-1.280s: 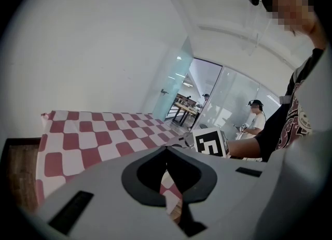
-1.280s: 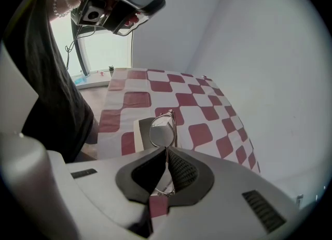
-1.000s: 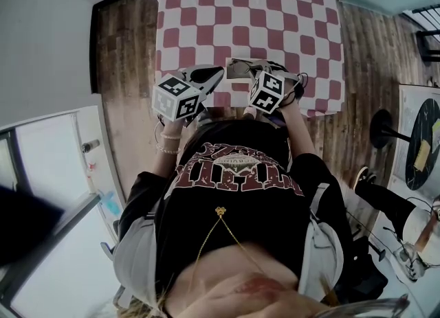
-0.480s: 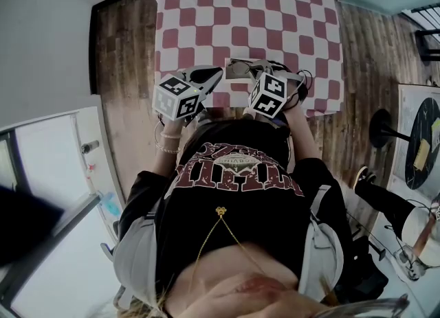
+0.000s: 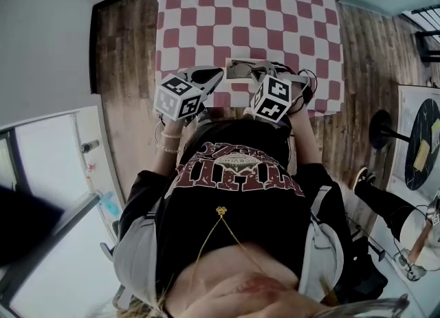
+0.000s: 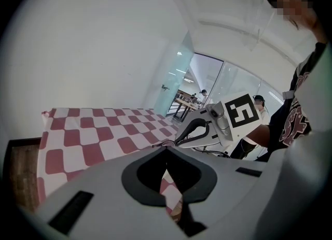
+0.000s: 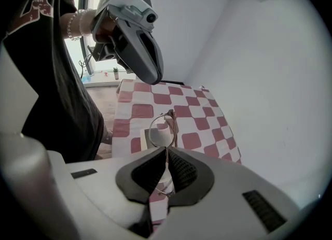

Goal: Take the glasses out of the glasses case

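Above checkered cloth, right tongs pinch glasses; left tongs hover alongside, closed.

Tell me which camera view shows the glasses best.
The right gripper view: the glasses stand large and centred, pinched in the right gripper with one lens clear. The head view shows them only as a tiny outline; the left gripper view does not show them clearly.

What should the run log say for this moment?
right gripper: shut on glasses | left gripper: shut, beside glasses case | glasses case: on checkered tablecloth
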The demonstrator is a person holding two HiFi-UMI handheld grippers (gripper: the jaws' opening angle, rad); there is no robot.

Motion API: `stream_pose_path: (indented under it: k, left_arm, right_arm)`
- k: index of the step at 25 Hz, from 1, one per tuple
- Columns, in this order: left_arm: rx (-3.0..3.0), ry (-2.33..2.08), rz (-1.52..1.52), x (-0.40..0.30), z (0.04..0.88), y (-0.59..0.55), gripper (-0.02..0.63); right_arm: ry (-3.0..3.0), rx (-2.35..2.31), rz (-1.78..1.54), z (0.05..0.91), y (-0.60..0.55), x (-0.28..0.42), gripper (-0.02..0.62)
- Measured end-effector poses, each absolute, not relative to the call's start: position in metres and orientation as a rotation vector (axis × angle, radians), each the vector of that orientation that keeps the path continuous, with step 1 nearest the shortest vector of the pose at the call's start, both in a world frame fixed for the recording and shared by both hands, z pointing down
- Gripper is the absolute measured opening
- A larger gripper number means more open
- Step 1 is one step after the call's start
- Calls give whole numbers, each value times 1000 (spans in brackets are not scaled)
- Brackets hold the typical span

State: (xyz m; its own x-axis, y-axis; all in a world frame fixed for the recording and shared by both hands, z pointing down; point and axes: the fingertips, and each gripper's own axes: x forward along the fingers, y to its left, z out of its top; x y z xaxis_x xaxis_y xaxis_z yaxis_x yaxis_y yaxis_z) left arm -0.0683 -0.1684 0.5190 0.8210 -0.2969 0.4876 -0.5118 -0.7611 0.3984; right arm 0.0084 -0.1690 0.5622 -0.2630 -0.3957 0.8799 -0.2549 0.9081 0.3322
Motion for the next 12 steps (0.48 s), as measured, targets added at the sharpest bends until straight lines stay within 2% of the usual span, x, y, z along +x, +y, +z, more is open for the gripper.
stream_pose_path:
  k: [12]
  left_arm:
    - [2472, -589, 554, -66, 522, -167, 0]
  right_arm:
    - [-1943, 517, -157, 523, -160, 4, 26]
